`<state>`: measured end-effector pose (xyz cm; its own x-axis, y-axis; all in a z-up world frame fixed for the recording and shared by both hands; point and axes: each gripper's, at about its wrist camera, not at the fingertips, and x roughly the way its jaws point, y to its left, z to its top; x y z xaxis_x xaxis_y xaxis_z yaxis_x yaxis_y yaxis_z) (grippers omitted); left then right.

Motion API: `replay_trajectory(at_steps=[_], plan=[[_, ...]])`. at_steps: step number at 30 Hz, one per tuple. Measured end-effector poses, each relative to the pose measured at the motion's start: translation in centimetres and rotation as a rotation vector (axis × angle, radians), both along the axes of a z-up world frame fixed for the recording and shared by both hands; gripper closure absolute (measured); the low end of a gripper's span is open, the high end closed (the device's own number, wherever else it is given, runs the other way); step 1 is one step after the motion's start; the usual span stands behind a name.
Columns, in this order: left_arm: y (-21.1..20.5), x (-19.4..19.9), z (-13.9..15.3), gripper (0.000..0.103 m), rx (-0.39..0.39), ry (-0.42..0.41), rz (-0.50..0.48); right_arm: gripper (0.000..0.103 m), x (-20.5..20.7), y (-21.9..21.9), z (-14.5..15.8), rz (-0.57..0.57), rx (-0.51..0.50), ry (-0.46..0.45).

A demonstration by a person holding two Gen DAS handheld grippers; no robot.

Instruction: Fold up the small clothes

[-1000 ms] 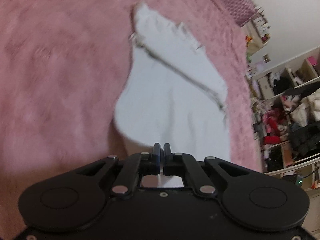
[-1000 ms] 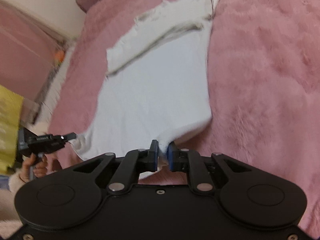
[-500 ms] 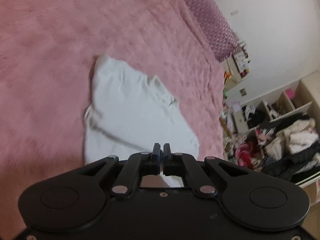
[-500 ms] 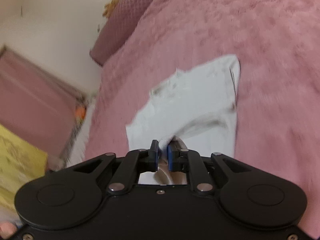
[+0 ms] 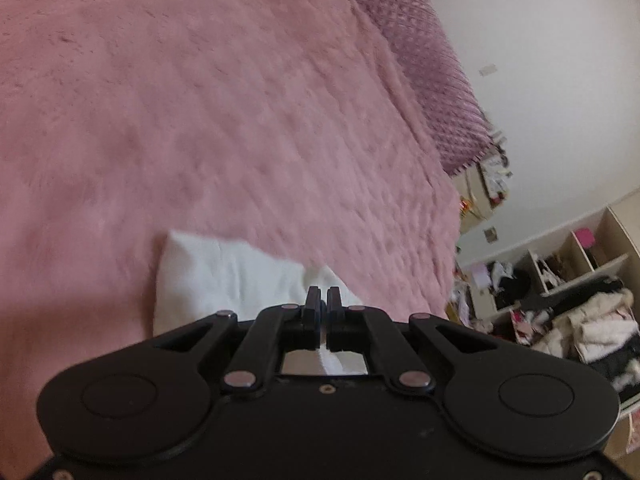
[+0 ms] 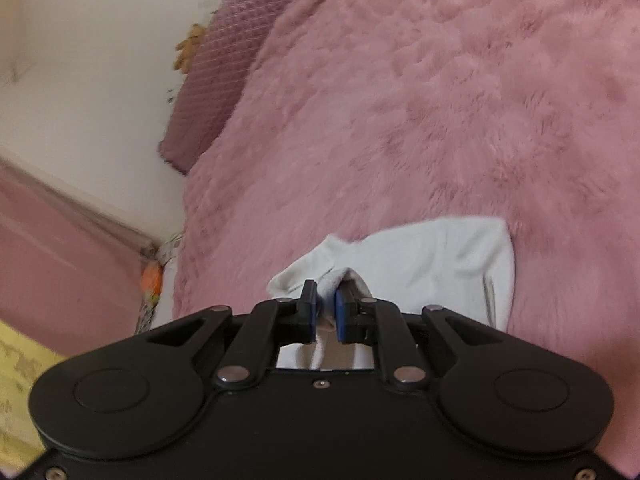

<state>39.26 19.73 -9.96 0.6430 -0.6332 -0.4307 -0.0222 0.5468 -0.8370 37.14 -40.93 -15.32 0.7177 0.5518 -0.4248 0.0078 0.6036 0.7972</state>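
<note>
A small white garment (image 5: 224, 276) lies on a fluffy pink blanket (image 5: 200, 120), doubled over itself just ahead of both grippers. My left gripper (image 5: 323, 295) is shut on an edge of the white cloth; a strip of it shows between and behind the fingers. In the right wrist view the same white garment (image 6: 432, 264) bunches up at my right gripper (image 6: 326, 294), whose blue pads (image 6: 340, 306) pinch a thick fold of it. Most of the garment's lower layer is hidden under the gripper bodies.
The pink blanket (image 6: 440, 100) stretches far ahead. A purple quilted cushion (image 5: 432, 64) runs along the bed's far edge. Shelves with piled clothes (image 5: 568, 320) stand at the right. A white wall (image 6: 88, 80) and a small orange thing (image 6: 152, 280) lie left.
Both grippers have carried the held edge forward over the garment. The spread-out cloth, long a second ago, now shows only as a short doubled patch right at the fingertips.
</note>
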Motion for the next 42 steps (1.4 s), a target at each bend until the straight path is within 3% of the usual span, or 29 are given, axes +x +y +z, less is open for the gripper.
replay_trajectory(at_steps=[5,13,23,29,30,31,32,33,37,42], plan=[[0.6,3.7,-2.1,0.103,0.014,0.01,0.043,0.093,3.9,-0.4,-1.6,-0.028,0.013,0.037],[0.8,7.1,-5.7,0.103,0.06,0.062,0.101,0.093,6.9,-0.5,-4.0,-0.078,0.009,0.108],[1.7,6.3,-4.3,0.103,-0.03,-0.049,0.169,0.093,6.8,-1.5,-4.2,-0.117,0.107,0.042],[0.7,7.6,-6.9,0.1,0.104,0.088,0.161,0.088,8.0,-0.7,-5.5,-0.157,0.008,0.128],[0.8,7.9,-7.2,0.098,0.113,0.111,0.163,0.082,8.2,-0.7,-5.6,-0.162,0.003,0.138],[0.9,8.1,-7.3,0.096,0.118,0.134,0.168,0.064,8.0,-0.8,-5.4,-0.179,0.002,0.129],[1.3,8.3,-7.2,0.09,0.116,0.144,0.165,0.055,7.7,-1.0,-5.1,-0.194,-0.002,0.105],[1.7,8.2,-6.8,0.088,0.108,0.135,0.164,0.05,7.3,-1.2,-4.4,-0.205,-0.01,0.069],[3.4,6.7,-2.9,0.08,0.113,0.0,0.162,0.05,4.9,-2.0,-1.6,-0.178,-0.047,-0.048],[2.7,0.3,-0.8,0.078,0.133,-0.071,-0.009,0.05,-2.2,0.5,1.1,0.004,-0.318,-0.155]])
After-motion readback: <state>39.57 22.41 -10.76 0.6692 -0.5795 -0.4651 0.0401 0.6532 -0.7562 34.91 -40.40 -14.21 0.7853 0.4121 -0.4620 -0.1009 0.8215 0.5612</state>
